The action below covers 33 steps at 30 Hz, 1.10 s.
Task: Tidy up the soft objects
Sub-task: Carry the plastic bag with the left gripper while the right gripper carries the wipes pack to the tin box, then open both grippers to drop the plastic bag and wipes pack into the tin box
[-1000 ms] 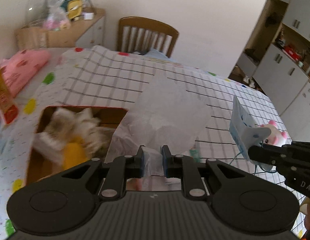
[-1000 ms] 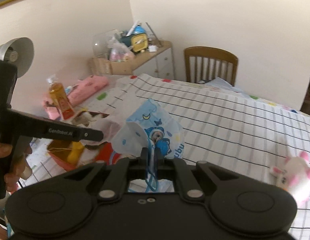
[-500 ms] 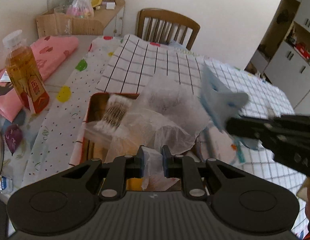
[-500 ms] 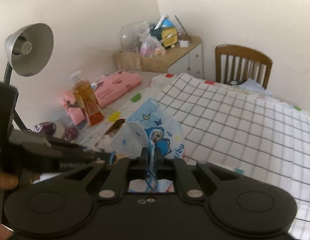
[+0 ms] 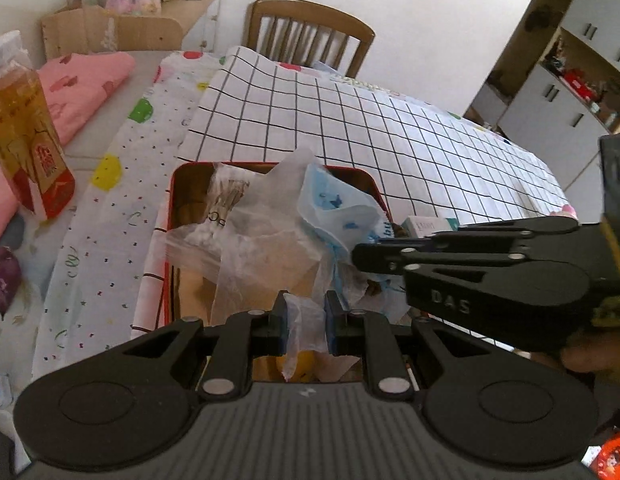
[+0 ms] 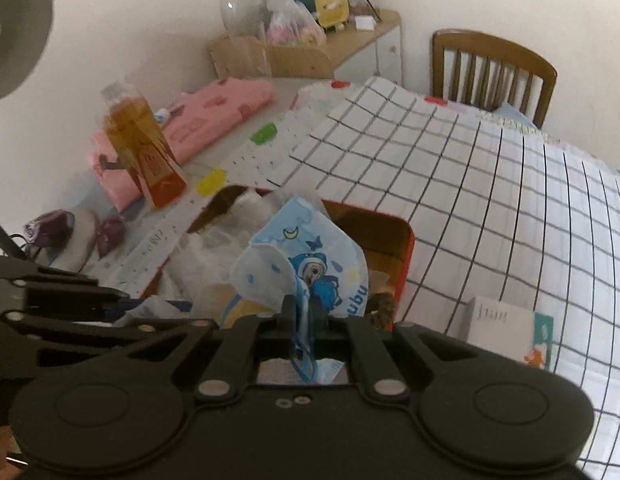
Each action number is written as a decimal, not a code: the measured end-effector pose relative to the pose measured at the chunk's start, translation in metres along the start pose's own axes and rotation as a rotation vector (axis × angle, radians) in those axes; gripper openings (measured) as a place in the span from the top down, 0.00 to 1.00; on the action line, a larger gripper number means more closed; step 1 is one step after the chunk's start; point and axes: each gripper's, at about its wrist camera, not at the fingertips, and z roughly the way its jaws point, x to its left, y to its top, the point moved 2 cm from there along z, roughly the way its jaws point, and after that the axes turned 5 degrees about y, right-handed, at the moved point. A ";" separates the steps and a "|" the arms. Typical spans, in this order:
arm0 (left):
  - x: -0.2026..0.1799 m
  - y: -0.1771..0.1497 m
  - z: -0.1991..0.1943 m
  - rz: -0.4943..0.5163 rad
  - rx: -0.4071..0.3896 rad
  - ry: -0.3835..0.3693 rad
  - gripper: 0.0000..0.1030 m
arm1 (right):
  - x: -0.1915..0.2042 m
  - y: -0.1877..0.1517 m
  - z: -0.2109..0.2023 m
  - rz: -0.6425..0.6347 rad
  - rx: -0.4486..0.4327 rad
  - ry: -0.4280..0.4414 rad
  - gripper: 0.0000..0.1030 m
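Observation:
A red tin box (image 5: 174,184) (image 6: 406,240) sits on the table with a pack of cotton swabs (image 5: 225,196) and other soft things inside. My left gripper (image 5: 305,322) is shut on a clear plastic bag (image 5: 265,240) that drapes over the box. My right gripper (image 6: 303,310) is shut on a blue cartoon-print child's face mask (image 6: 310,264) and holds it over the box; the mask also shows in the left wrist view (image 5: 334,208), with the right gripper (image 5: 360,258) reaching in from the right.
A bottle of amber liquid (image 5: 25,136) (image 6: 143,148) stands left of the box. A folded pink cloth (image 5: 85,88) lies behind it. A small white carton (image 6: 502,328) lies right of the box. A wooden chair (image 5: 310,36) stands at the far table edge.
Both grippers have moved left and down toward the red box. The mask now hangs right over the box, and the plastic bag has sunk onto its contents. Both grips are unchanged.

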 end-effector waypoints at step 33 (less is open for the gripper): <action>0.019 0.003 -0.044 0.103 -0.169 0.027 0.27 | 0.000 -0.006 -0.046 0.014 -0.120 0.053 0.55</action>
